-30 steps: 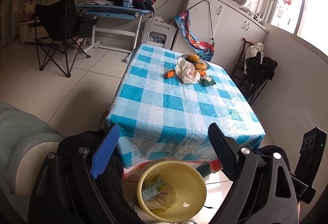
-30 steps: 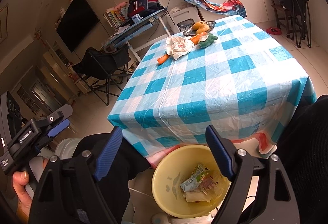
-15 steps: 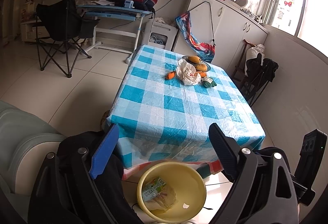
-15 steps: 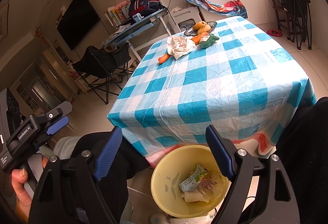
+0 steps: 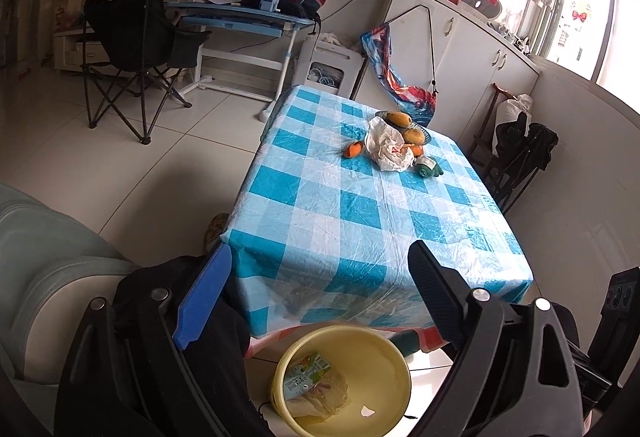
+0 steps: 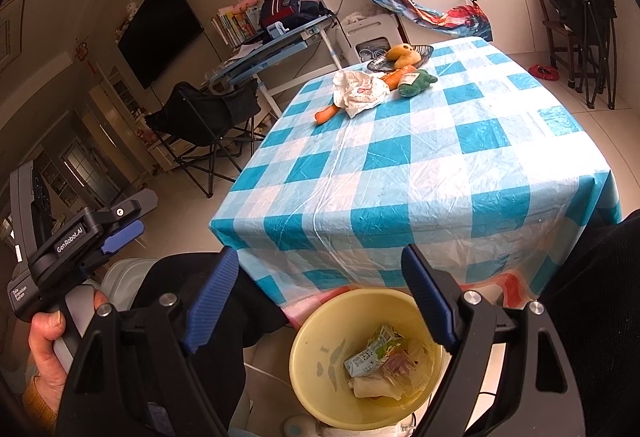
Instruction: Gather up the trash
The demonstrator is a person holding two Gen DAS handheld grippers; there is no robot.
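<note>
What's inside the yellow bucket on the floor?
The yellow bucket holds a green-and-white drink carton lying on crumpled clear plastic wrap and a pale wrapper. Whatever lies beneath that pile is covered.

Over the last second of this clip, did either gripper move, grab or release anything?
Almost nothing changed. Both views drifted very slightly, nothing more. The left gripper and right gripper stay open and empty above the yellow bin, which holds the same carton and wrappers. The crumpled white wrapper still lies untouched at the far end of the checked table.
</note>
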